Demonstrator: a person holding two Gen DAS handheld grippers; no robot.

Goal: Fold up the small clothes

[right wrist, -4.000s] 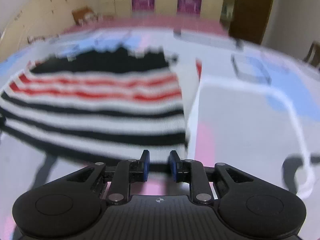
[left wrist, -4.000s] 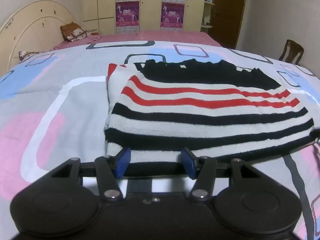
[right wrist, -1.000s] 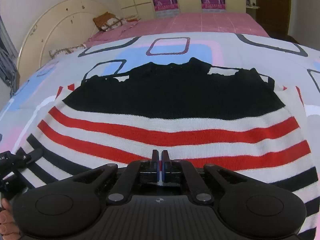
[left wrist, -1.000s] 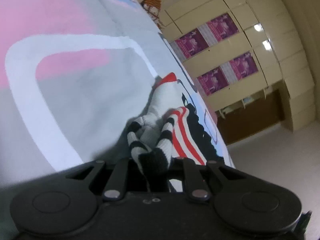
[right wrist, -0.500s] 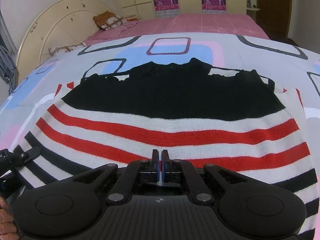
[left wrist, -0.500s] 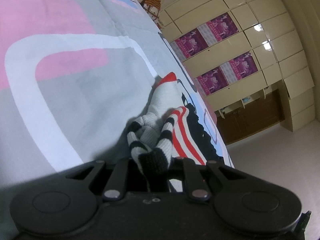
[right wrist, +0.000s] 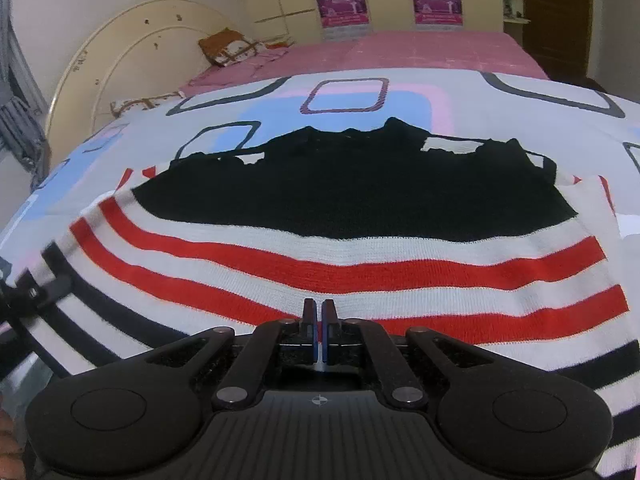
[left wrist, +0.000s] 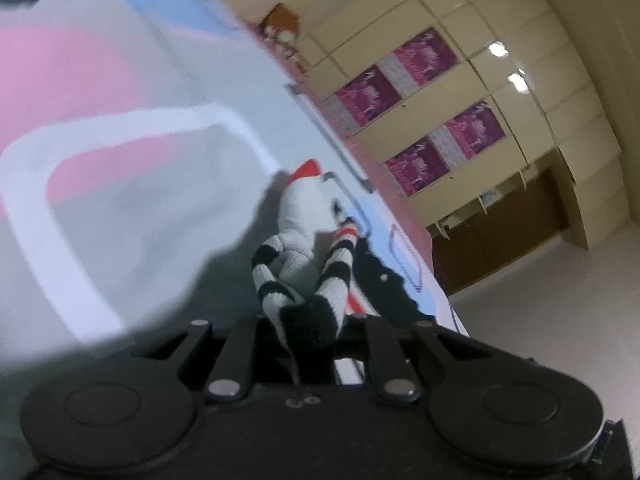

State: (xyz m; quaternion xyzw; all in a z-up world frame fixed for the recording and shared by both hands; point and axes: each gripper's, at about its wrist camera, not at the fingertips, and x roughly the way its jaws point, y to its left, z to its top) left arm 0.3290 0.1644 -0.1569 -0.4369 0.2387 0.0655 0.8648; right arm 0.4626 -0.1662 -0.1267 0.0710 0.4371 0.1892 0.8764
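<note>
The left gripper [left wrist: 310, 328] is clamped on a bunched black, white and red edge of the sweater [left wrist: 316, 240], which is gathered between its 2 fingers at the lower centre of the left wrist view. From that pinch the knit is drawn upward toward the middle of the frame, where a white part with a red tip is lifted off the bedspread [left wrist: 120, 200]. The bedspread fills the left half of that tilted view, with pink, white and blue shapes. Cupboards [left wrist: 460, 92] with 4 purple posters are seen at the upper right.

In the right wrist view, the right gripper [right wrist: 319, 330] is seen at the lower centre with its 2 fingers nearly touching, only a thin slit between them, and a fold of the striped knit is pinched there. The sweater is spread across the middle of that frame, black at the top, red and black stripes below. A headboard [right wrist: 132, 48] is seen at the upper left, with a cushion [right wrist: 228, 46] beside it.
</note>
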